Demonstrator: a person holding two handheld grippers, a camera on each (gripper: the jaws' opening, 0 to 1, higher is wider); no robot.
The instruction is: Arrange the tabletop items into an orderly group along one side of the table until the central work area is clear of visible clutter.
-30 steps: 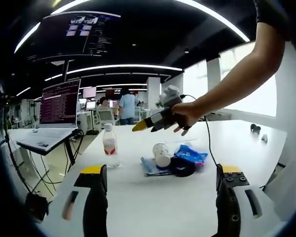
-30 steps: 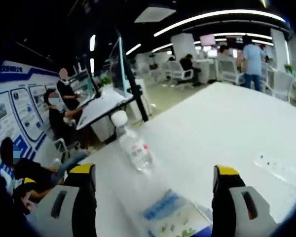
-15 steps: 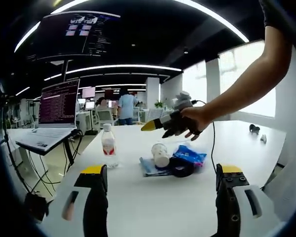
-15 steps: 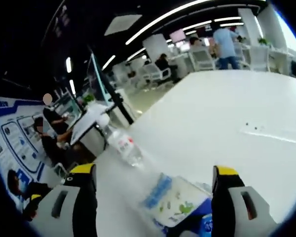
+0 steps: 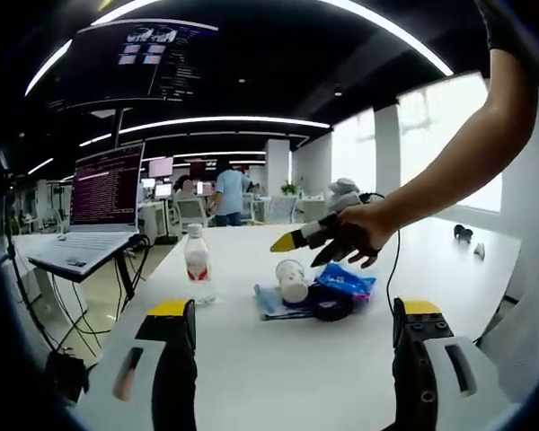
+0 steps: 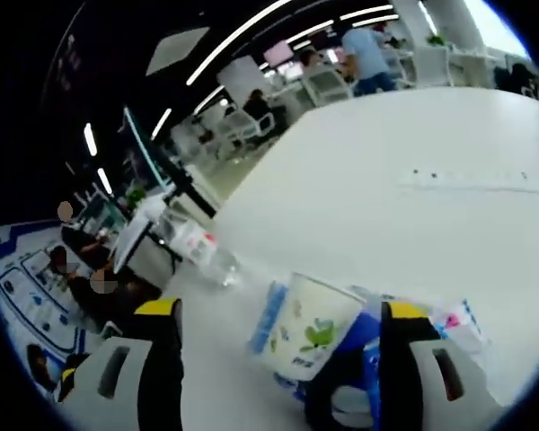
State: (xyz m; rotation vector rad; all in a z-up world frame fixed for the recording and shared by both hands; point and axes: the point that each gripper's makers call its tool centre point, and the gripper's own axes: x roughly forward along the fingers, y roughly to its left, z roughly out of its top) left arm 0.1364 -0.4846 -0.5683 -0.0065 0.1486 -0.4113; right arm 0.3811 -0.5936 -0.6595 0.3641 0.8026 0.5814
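Note:
On the white table (image 5: 251, 377) a clear water bottle (image 5: 197, 265) stands left of a small pile: a paper cup (image 5: 294, 280) on its side, a blue packet (image 5: 346, 280), a black tape roll (image 5: 331, 303) and a flat blue pack (image 5: 271, 303). My left gripper (image 5: 294, 310) is open, low and well short of the pile. A hand holds my right gripper (image 5: 287, 241) just above the cup. In the right gripper view the printed cup (image 6: 310, 337) lies close ahead of my open right gripper (image 6: 281, 310), with the bottle (image 6: 202, 251) beyond and the packet (image 6: 458, 325) on the right.
A laptop (image 5: 103, 193) on a stand sits off the table's left edge, with cables hanging below and a big screen (image 5: 135, 63) overhead. Small dark items (image 5: 465, 233) lie far right. A white strip (image 6: 467, 180) lies on the far tabletop. People sit at desks behind.
The right gripper has moved rightward and down toward the pile; its view now has the cup close ahead instead of the bottle. The left gripper and the items have stayed put.

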